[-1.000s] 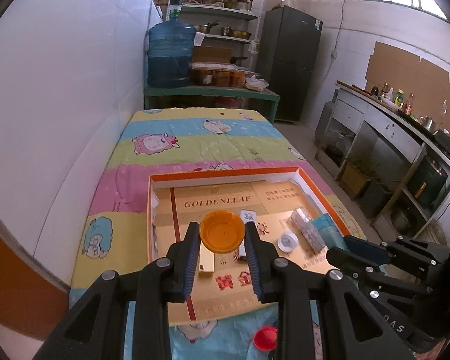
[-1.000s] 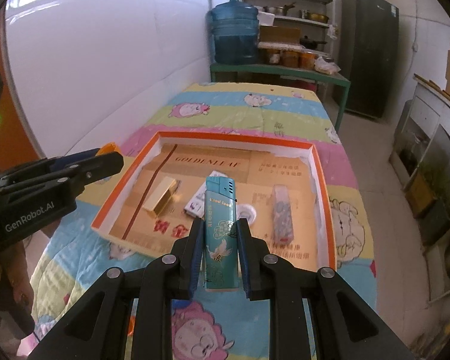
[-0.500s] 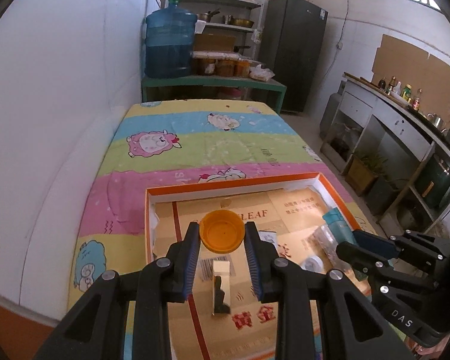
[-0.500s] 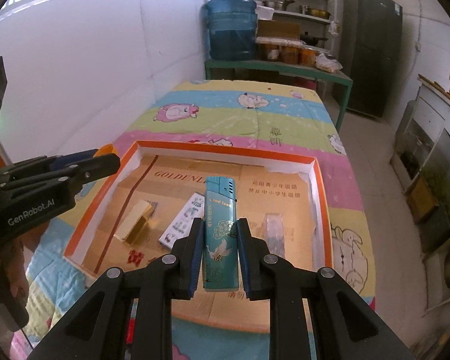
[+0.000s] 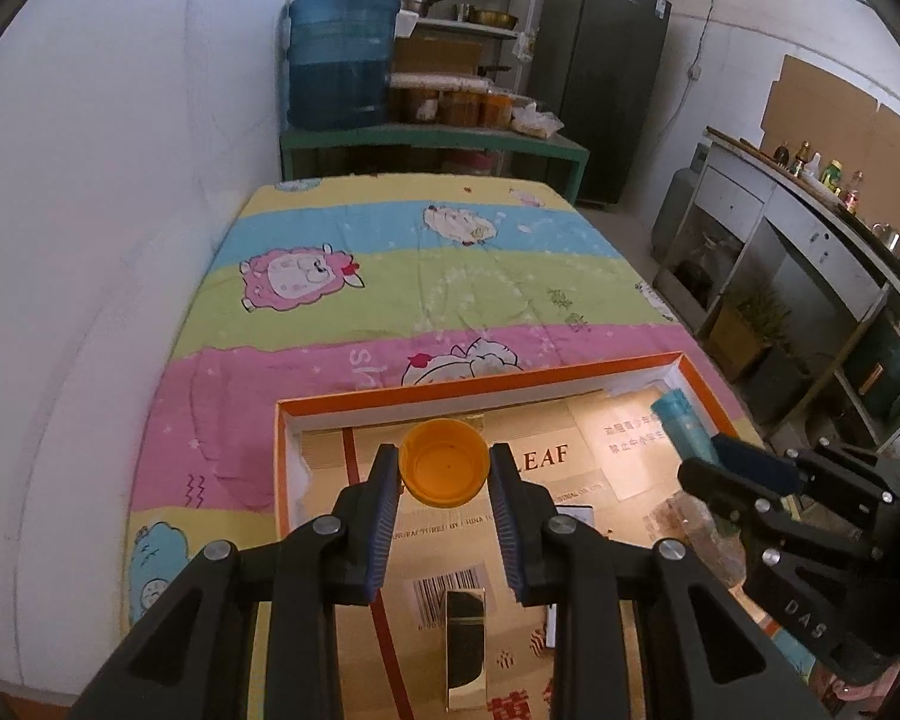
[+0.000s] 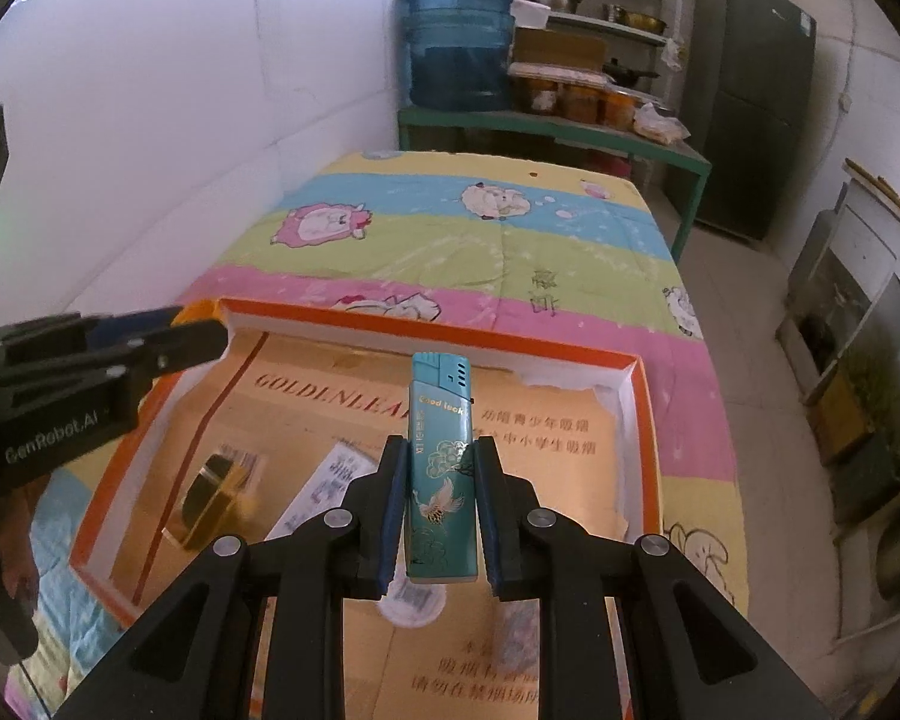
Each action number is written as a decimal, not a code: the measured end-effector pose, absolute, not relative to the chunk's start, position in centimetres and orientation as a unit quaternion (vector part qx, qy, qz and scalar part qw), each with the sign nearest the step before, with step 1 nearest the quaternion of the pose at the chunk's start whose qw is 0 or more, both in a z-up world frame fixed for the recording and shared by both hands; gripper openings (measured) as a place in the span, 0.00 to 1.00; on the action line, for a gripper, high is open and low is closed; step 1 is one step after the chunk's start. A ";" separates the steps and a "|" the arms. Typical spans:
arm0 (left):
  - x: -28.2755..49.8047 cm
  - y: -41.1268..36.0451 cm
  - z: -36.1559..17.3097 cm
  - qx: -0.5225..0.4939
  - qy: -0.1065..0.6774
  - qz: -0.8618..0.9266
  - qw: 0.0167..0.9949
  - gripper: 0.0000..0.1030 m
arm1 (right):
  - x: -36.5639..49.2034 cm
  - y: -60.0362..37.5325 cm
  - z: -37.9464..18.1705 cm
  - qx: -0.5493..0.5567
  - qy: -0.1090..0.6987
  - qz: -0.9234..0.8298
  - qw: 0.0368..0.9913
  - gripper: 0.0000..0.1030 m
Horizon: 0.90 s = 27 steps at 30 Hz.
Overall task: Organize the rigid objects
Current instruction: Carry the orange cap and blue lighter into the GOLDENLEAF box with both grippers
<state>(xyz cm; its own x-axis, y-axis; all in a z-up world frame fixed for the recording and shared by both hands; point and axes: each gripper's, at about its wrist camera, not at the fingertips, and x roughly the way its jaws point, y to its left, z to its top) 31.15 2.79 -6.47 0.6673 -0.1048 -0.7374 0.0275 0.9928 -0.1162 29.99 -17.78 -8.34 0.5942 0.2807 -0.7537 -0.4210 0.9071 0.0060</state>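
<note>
Your left tool [image 5: 444,471] grips an orange cap [image 5: 444,471] between its pads, open side facing you, above the far left part of the orange-rimmed tray [image 5: 480,385]. Your right tool [image 6: 440,480] is clamped on a teal lighter [image 6: 440,468], upright, over the tray's middle. Below in the tray lie a gold bar [image 5: 465,648], a white barcoded packet [image 6: 324,483] and a round white lid [image 6: 414,600]. The tray sits on a striped cartoon cloth [image 5: 450,288] covering the surface.

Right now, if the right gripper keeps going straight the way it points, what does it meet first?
Probably the cardboard floor of the orange-rimmed box. The right gripper, shut on the teal lighter, points down into a bare patch; depth is uncertain.
</note>
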 end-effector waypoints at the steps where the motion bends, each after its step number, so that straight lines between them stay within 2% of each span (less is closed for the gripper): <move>1: 31.5 2.8 -6.8 -0.048 0.411 -0.036 0.910 0.29 | 30.3 -17.8 -8.5 -0.086 0.407 0.197 0.888 0.21; 27: 36.0 1.9 -10.5 -0.044 0.469 -0.035 0.881 0.29 | 34.2 -17.1 -12.1 -0.088 0.452 0.197 0.865 0.22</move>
